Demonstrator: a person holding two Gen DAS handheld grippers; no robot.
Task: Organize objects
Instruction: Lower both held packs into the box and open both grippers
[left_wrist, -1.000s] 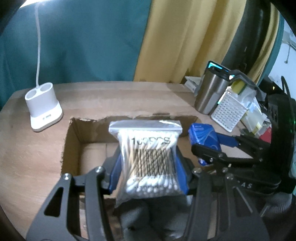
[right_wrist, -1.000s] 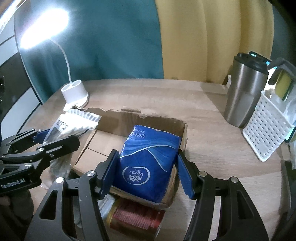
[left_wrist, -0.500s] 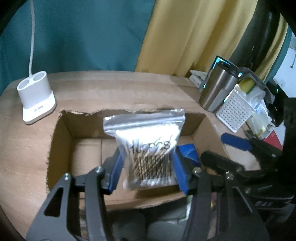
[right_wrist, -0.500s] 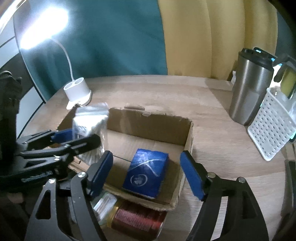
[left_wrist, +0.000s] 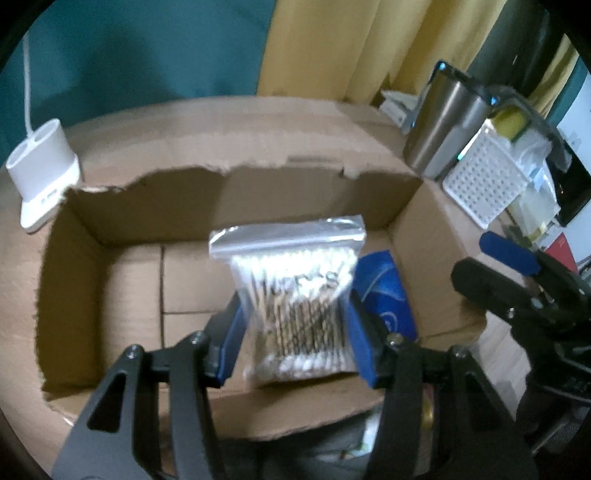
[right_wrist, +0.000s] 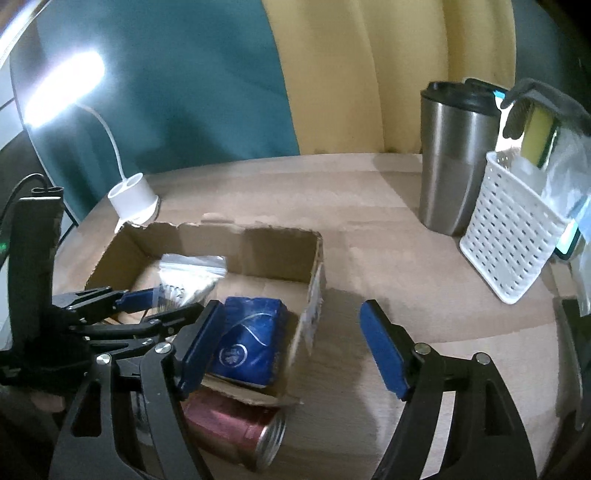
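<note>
My left gripper (left_wrist: 295, 332) is shut on a clear zip bag of cotton swabs (left_wrist: 295, 299) and holds it inside the open cardboard box (left_wrist: 74, 280). The bag (right_wrist: 188, 280) and left gripper (right_wrist: 162, 306) also show in the right wrist view, over the box (right_wrist: 314, 273). A blue tissue pack (right_wrist: 247, 343) lies in the box's right end; it also shows in the left wrist view (left_wrist: 384, 291). My right gripper (right_wrist: 291, 347) is open and empty, over the box's right wall and the table. It shows at the right of the left wrist view (left_wrist: 491, 266).
A red can (right_wrist: 236, 432) lies on its side in front of the box. A steel tumbler (right_wrist: 454, 162) and a white perforated basket (right_wrist: 509, 236) stand at the right. A white lamp base (right_wrist: 135, 195) stands behind the box on the wooden table (right_wrist: 388, 229).
The right gripper let go of the tissue pack into the box, opened wide and pulled back to the right. The left gripper carried the swab bag forward and down into the box.
</note>
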